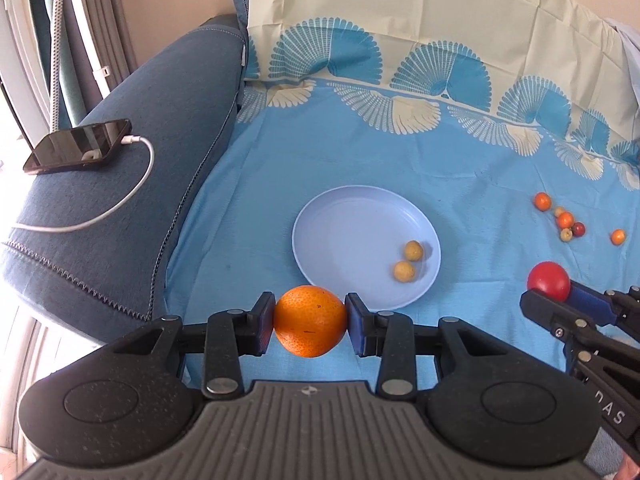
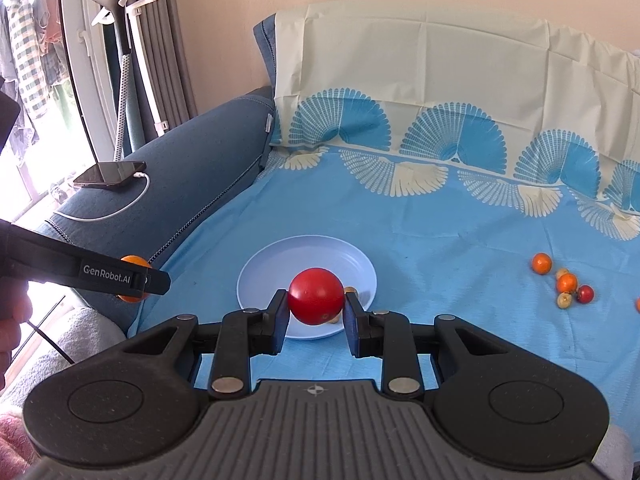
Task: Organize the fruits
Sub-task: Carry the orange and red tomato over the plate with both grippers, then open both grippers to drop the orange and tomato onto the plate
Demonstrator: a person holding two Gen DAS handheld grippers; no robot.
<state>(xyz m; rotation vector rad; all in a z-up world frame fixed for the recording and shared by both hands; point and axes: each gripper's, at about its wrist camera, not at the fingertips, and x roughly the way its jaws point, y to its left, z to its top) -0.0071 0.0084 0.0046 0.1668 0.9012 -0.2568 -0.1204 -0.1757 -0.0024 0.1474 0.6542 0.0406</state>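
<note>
My left gripper (image 1: 310, 322) is shut on an orange (image 1: 310, 320), held just short of the near rim of a pale blue plate (image 1: 340, 232). Two small yellowish fruits (image 1: 408, 262) lie in the plate's right part. My right gripper (image 2: 316, 302) is shut on a red round fruit (image 2: 315, 296), which hangs over the plate (image 2: 280, 268) near its front. In the left wrist view the right gripper (image 1: 550, 292) shows at the right edge with the red fruit (image 1: 548, 280). In the right wrist view the left gripper (image 2: 138, 280) and its orange (image 2: 134, 261) show at the left.
Several small orange, red and yellowish fruits (image 1: 568, 220) lie scattered on the blue cloth (image 1: 280, 160) to the right of the plate. A dark blue sofa arm (image 1: 140, 180) on the left bears a phone (image 1: 78, 146) with a white cable. A backrest draped in cream cloth rises behind.
</note>
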